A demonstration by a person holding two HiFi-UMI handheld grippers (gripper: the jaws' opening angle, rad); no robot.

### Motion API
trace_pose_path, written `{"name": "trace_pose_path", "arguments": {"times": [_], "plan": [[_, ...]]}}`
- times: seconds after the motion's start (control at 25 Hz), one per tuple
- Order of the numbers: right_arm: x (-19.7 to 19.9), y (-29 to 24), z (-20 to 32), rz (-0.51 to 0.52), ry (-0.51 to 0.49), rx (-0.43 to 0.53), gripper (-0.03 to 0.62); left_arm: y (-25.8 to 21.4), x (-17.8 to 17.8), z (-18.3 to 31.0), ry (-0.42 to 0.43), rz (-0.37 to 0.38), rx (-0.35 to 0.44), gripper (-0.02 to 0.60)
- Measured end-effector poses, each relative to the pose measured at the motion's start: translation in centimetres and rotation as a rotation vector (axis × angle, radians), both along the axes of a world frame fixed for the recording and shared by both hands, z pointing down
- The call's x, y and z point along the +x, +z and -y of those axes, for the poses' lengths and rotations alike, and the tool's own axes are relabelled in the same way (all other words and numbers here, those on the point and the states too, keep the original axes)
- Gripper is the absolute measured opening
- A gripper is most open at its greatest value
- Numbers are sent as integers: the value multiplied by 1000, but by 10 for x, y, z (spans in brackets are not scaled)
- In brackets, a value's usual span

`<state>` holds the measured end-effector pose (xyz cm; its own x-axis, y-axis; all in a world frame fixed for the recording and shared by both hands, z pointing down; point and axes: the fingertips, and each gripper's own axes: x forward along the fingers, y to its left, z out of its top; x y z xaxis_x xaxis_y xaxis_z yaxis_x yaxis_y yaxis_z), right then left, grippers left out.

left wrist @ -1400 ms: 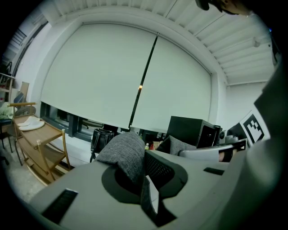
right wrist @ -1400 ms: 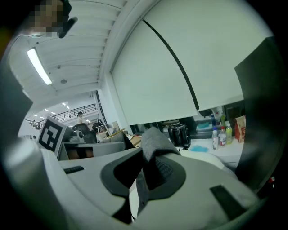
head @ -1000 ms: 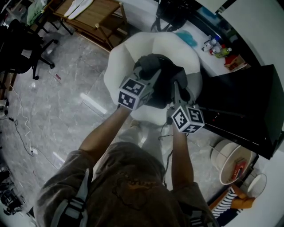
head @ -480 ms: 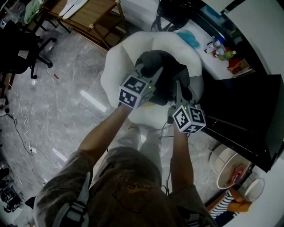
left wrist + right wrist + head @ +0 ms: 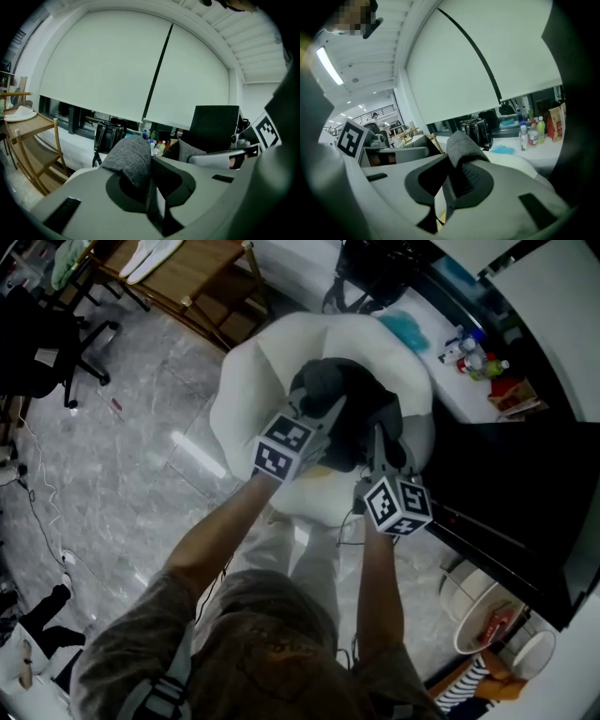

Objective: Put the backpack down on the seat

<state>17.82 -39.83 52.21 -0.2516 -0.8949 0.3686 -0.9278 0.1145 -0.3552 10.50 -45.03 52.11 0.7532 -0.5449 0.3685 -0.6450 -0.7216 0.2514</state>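
A dark grey backpack (image 5: 349, 407) sits in the hollow of a white round seat (image 5: 246, 388); I cannot tell whether its weight rests on the cushion. My left gripper (image 5: 324, 416) reaches in from the left, shut on a grey fabric strap (image 5: 130, 157) of the backpack. My right gripper (image 5: 379, 441) comes in from the front right, shut on another grey strap (image 5: 461, 142). In the left gripper view the left gripper (image 5: 150, 180) pinches the strap between its jaws. The right gripper (image 5: 452, 182) does the same in its own view.
A black cabinet (image 5: 511, 498) stands close to the seat's right. Behind it a white counter (image 5: 441, 329) carries bottles (image 5: 476, 348) and a black handbag (image 5: 373, 263). A wooden rack (image 5: 192, 276) and an office chair (image 5: 42, 334) are at the far left. Round baskets (image 5: 487, 606) sit lower right.
Both grippers stay shut on the straps, holding the backpack over the seat. The head view has shifted a little, so the seat sits slightly lower in frame.
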Motion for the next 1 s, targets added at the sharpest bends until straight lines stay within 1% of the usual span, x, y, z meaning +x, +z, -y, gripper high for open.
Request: {"name": "trace_pose_path", "arguments": {"times": [0.32, 0.56, 0.76, 1.0], "plan": [[5, 14, 15, 11, 31, 18, 31, 12, 15, 11, 5, -12, 12, 32], [13, 24, 22, -28, 36, 35, 34, 24, 23, 9, 22, -6, 20, 32], [16, 42, 30, -53, 36, 33, 34, 44, 32, 9, 21, -6, 9, 32], [19, 74, 35, -61, 28, 20, 35, 75, 34, 11, 15, 9, -5, 32]]}}
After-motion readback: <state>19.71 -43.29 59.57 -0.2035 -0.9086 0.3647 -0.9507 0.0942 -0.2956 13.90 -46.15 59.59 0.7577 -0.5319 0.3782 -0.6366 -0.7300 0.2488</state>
